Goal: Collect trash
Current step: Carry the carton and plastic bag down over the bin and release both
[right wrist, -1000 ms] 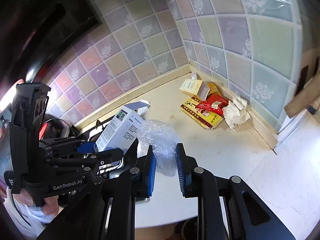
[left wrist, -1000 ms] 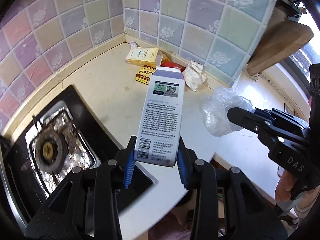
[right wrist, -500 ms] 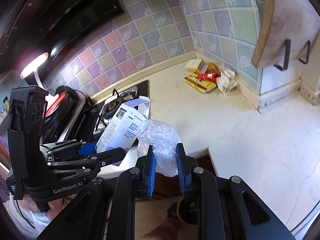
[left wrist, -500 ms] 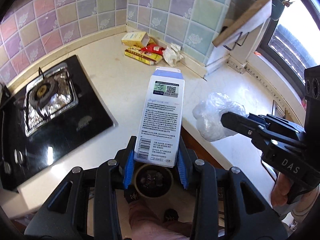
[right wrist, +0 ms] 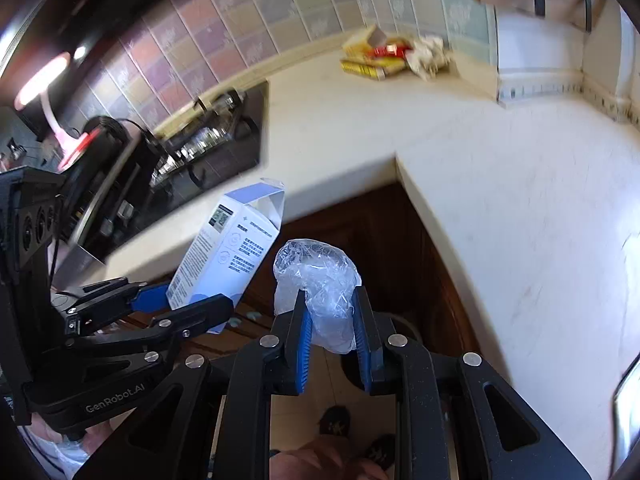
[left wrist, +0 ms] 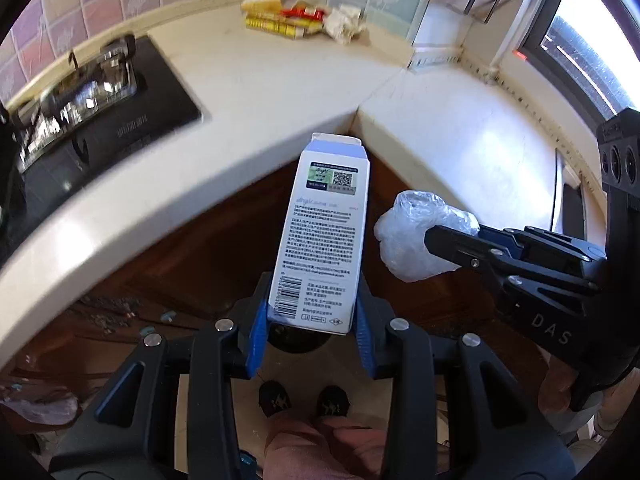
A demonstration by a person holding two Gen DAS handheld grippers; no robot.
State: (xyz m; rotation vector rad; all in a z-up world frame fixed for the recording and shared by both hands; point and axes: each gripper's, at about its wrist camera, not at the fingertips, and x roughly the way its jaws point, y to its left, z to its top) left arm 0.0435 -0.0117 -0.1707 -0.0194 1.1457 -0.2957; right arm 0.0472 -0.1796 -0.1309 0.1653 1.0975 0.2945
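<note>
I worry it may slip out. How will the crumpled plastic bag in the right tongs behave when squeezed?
The plastic bag probably is very light and floppy: it bulges above the right tongs. Its glossy film looks slippery, so it may slide. It looks unlikely to break.

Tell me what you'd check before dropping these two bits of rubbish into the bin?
1. Left gripper clamped on the carton: ok.
2. Right gripper clamped on the plastic wrap: ok.
3. Bin below the grippers: ok, a dark rim shows by the floor.
4. Bin directly under each item: cannot tell, it is mostly hidden.
5. Shoes away from the bin's mouth: cannot tell.
6. Counter trash pile remaining: not ok, uncollected.
</note>
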